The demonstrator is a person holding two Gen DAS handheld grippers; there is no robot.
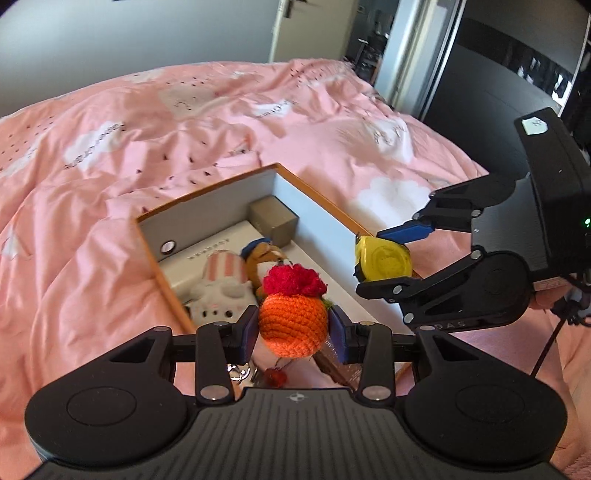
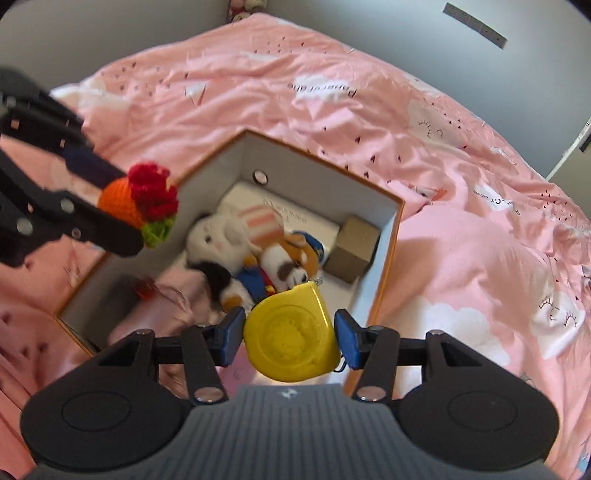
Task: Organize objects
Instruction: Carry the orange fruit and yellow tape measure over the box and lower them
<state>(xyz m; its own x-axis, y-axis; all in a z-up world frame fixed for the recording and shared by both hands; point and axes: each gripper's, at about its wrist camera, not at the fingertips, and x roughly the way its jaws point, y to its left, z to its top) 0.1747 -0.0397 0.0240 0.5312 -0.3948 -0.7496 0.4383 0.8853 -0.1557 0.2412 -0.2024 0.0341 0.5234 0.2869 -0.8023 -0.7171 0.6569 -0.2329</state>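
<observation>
My left gripper [image 1: 293, 330] is shut on an orange crocheted ball with a red tuft [image 1: 293, 315], held above the near edge of an open orange-rimmed box [image 1: 207, 192]. From the right wrist, the same ball [image 2: 125, 195] hangs over the box's left wall [image 2: 207, 162]. My right gripper [image 2: 290, 338] is shut on a yellow tape measure [image 2: 291, 336], over the box's near right corner; in the left wrist view this tape measure [image 1: 384, 258] sits between the right gripper's fingers [image 1: 404, 230]. Inside the box lie a white plush [image 2: 221, 236], a brown-and-white plush dog [image 2: 291, 258] and a small cardboard cube [image 2: 352, 249].
The box rests on a bed with a rumpled pink duvet [image 2: 461, 184] printed with white clouds. A pink cloth [image 2: 173, 299] and a white flat pack [image 1: 218, 251] lie in the box. Beyond the bed are a grey wall, a door [image 1: 295, 29] and a dark wardrobe [image 1: 491, 74].
</observation>
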